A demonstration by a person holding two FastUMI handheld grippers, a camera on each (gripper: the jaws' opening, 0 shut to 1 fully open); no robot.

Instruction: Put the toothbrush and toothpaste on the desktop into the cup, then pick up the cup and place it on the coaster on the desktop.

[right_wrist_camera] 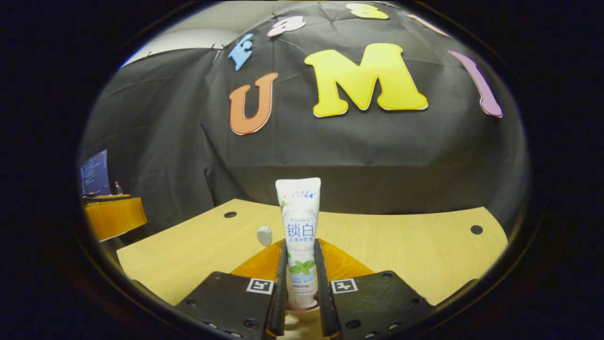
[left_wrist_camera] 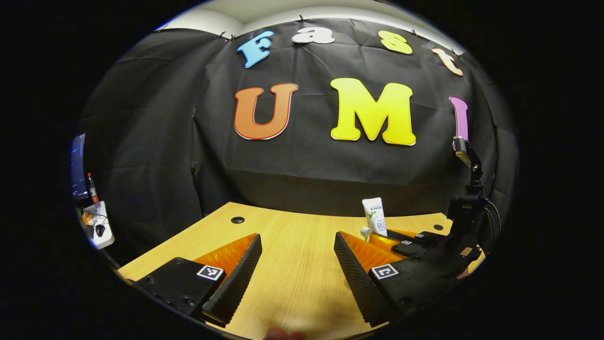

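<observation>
In the right gripper view a white toothpaste tube (right_wrist_camera: 298, 222) stands upright, cap end down, with my right gripper (right_wrist_camera: 300, 243) shut on its lower half. Just left of it rises a white toothbrush head (right_wrist_camera: 264, 235); its handle is hidden behind my finger. In the left gripper view the same tube (left_wrist_camera: 375, 216) and brush head (left_wrist_camera: 365, 232) show at the right, held up over the wooden desktop (left_wrist_camera: 292, 264) by the right gripper (left_wrist_camera: 388, 234). My left gripper (left_wrist_camera: 297, 238) stands open above the desktop with nothing between its fingers. What lies beneath the tube is hidden.
The desktop has round cable holes (left_wrist_camera: 237, 220) (right_wrist_camera: 476, 229). A black stand with a small device (left_wrist_camera: 467, 189) rises at the desk's right edge. Beyond the left edge are a side table with a bottle (left_wrist_camera: 92, 189) and a screen (right_wrist_camera: 94, 172).
</observation>
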